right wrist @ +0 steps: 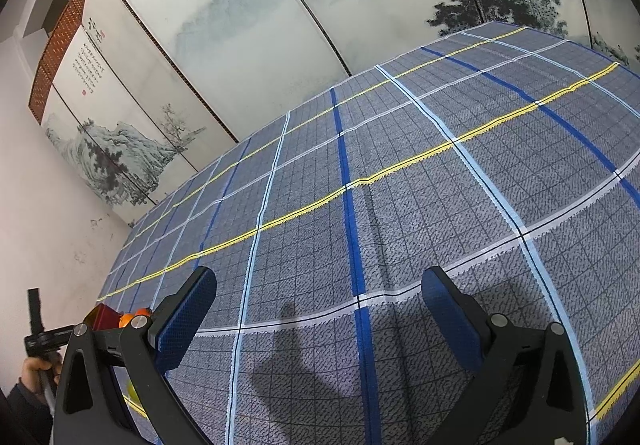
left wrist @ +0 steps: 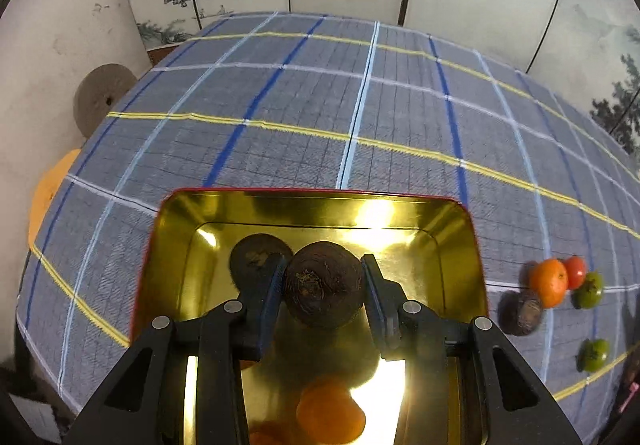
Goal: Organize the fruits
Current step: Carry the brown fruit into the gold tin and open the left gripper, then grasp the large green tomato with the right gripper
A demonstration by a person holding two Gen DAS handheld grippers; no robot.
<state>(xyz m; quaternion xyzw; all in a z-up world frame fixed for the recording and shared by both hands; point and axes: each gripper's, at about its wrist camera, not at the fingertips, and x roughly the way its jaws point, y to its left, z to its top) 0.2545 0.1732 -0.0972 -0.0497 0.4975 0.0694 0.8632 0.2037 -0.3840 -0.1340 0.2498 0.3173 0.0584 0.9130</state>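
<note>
- Left gripper (left wrist: 325, 287) clamps a dark brown fruit (left wrist: 324, 285) above the gold tin (left wrist: 460, 213), likely to drop it in.
- Right gripper (right wrist: 320, 321) waits, fingers apart and empty, over the checked cloth (right wrist: 440, 185).

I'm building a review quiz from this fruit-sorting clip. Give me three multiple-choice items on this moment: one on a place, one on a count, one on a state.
1. Where is the fruit held by the left gripper?
A. over the gold tray
B. on the cloth
C. beside the screen

2. How many green fruits lie on the cloth?
A. none
B. two
C. four

3. How is the right gripper?
A. shut on an orange
B. open, empty
C. out of view

Answers:
1 A, the dark brown fruit hangs above the gold tray.
2 B, two green fruits show.
3 B, only the checked cloth shows between its spread fingers.
</note>
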